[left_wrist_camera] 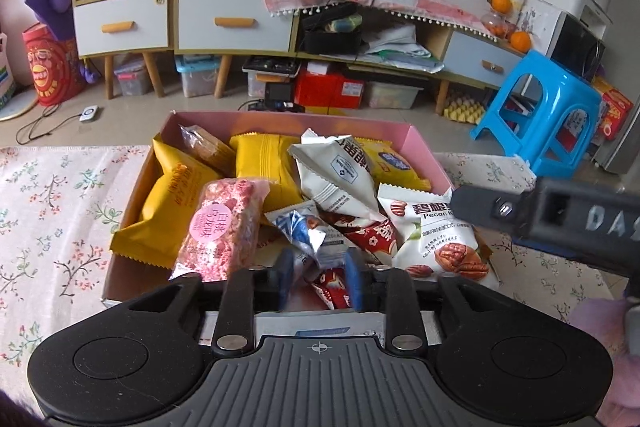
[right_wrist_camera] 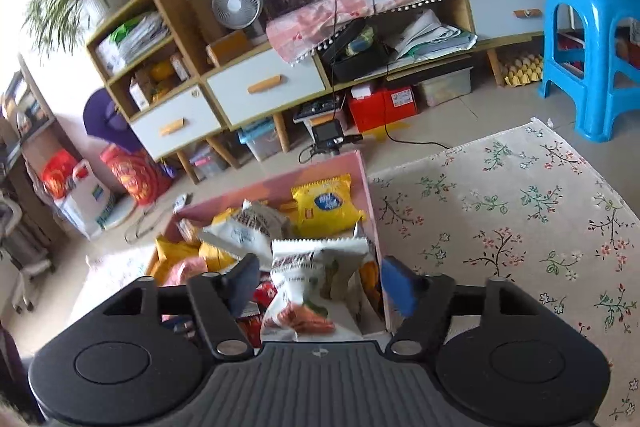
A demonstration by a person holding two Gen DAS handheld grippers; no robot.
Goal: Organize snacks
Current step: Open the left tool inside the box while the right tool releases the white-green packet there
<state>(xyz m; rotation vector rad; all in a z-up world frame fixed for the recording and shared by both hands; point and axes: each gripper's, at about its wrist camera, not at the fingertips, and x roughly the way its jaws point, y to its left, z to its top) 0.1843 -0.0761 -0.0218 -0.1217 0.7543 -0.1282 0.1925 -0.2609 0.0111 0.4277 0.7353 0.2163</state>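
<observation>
A pink cardboard box (left_wrist_camera: 280,117) on the floral tablecloth holds several snacks: yellow packets (left_wrist_camera: 168,203), a pink rice bar (left_wrist_camera: 224,227), a white triangular bag (left_wrist_camera: 332,171), a white pecan bag (left_wrist_camera: 440,243) and red packets (left_wrist_camera: 332,287). My left gripper (left_wrist_camera: 320,279) hovers over the box's near end, open, with a crumpled blue-silver packet (left_wrist_camera: 308,233) lying loose at its tips. My right gripper (right_wrist_camera: 320,285) is open at the box's right side. The pecan bag (right_wrist_camera: 312,287) stands between its fingers (right_wrist_camera: 244,283), clear of both pads. One right finger (left_wrist_camera: 480,207) shows in the left wrist view.
The floral tablecloth (right_wrist_camera: 500,227) spreads to the right of the box, and more of it (left_wrist_camera: 60,211) to the left. Past the table's far edge stand a blue plastic stool (left_wrist_camera: 540,115) and a low cabinet (left_wrist_camera: 232,23) with drawers and storage bins beneath.
</observation>
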